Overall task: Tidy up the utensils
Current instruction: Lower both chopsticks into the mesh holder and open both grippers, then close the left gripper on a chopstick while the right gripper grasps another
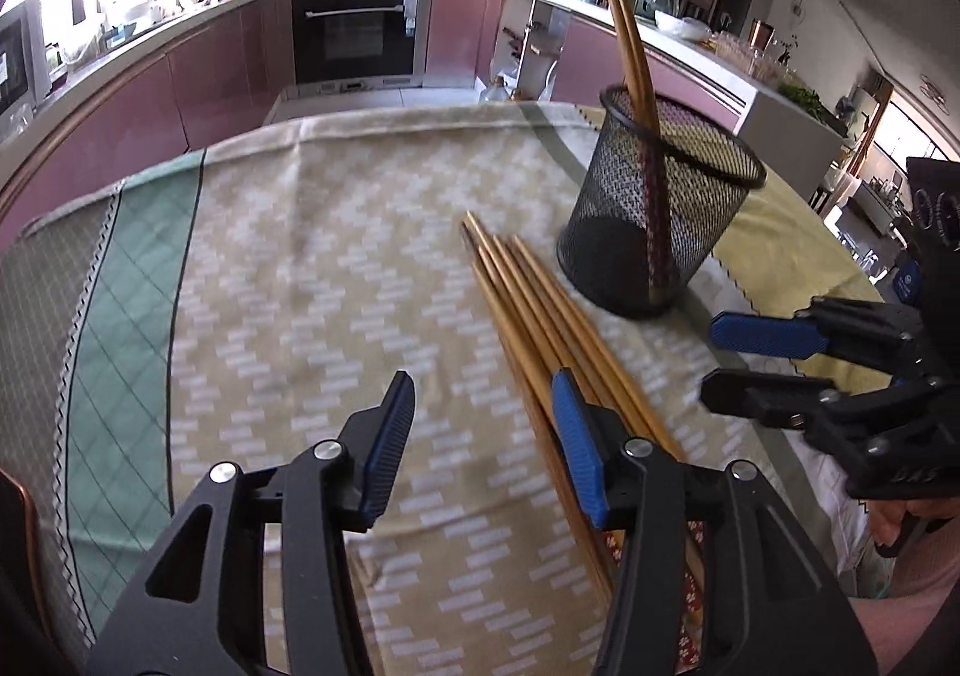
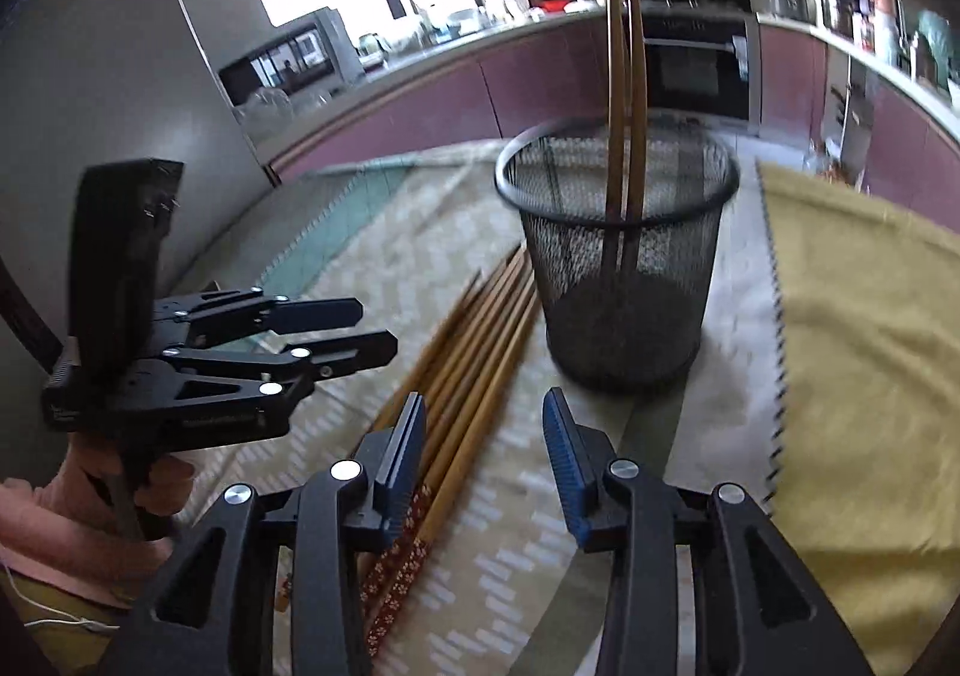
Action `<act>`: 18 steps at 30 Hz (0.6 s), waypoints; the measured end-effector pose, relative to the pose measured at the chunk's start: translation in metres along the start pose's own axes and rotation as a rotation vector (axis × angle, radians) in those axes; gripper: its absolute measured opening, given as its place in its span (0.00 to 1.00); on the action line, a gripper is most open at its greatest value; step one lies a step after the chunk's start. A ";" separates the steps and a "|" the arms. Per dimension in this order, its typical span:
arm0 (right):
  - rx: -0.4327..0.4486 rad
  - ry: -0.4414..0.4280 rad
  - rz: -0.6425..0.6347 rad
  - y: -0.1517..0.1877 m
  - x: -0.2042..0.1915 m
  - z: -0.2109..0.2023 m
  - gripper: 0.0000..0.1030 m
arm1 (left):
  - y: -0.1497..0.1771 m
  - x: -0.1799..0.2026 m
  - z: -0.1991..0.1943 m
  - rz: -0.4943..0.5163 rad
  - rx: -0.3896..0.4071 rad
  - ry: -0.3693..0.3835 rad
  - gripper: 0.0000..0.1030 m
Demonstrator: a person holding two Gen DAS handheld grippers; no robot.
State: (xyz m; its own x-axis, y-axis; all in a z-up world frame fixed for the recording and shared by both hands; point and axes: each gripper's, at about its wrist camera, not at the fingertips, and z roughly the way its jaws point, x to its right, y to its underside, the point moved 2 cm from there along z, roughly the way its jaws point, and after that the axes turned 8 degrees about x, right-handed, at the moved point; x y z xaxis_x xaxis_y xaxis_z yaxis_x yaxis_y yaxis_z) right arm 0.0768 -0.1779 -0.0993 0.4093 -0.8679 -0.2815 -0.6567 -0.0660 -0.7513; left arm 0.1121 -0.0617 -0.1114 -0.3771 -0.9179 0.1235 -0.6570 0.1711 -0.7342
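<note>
Several wooden chopsticks [image 1: 540, 304] [image 2: 480, 340] lie in a bundle on the patterned cloth, tips toward a black mesh cup [image 1: 648, 232] [image 2: 618, 304]. Two chopsticks [image 1: 630, 33] [image 2: 624, 75] stand upright in that cup. My left gripper [image 1: 485, 394] [image 2: 378, 328] is open above the cloth, the bundle passing under its right finger. My right gripper [image 2: 485, 412] [image 1: 711, 361] is open too, low over the bundle's decorated red ends, which show beside its left finger; the pads touch nothing. A hand holds each gripper.
The beige and green patterned cloth [image 1: 300, 256] covers the table, with a yellow cloth [image 2: 858, 346] to the right of the cup. Beyond the table's far edge run purple kitchen cabinets [image 1: 210, 75] and an oven [image 1: 360, 27].
</note>
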 end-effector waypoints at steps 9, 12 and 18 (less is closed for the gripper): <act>-0.032 0.069 -0.021 0.009 -0.008 0.017 0.37 | 0.013 0.004 0.009 0.010 -0.040 0.000 0.46; -0.044 0.093 -0.039 0.011 -0.009 0.021 0.37 | 0.014 0.005 0.009 0.017 -0.039 -0.006 0.45; -0.053 0.123 -0.057 0.011 -0.011 0.023 0.37 | 0.014 0.003 0.007 0.018 -0.037 -0.013 0.45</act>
State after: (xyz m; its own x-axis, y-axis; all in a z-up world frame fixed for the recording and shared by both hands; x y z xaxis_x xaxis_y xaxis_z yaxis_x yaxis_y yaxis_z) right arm 0.0798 -0.1580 -0.1179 0.3677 -0.9158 -0.1615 -0.6688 -0.1398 -0.7301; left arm 0.1067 -0.0647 -0.1261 -0.3805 -0.9192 0.1017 -0.6740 0.2003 -0.7111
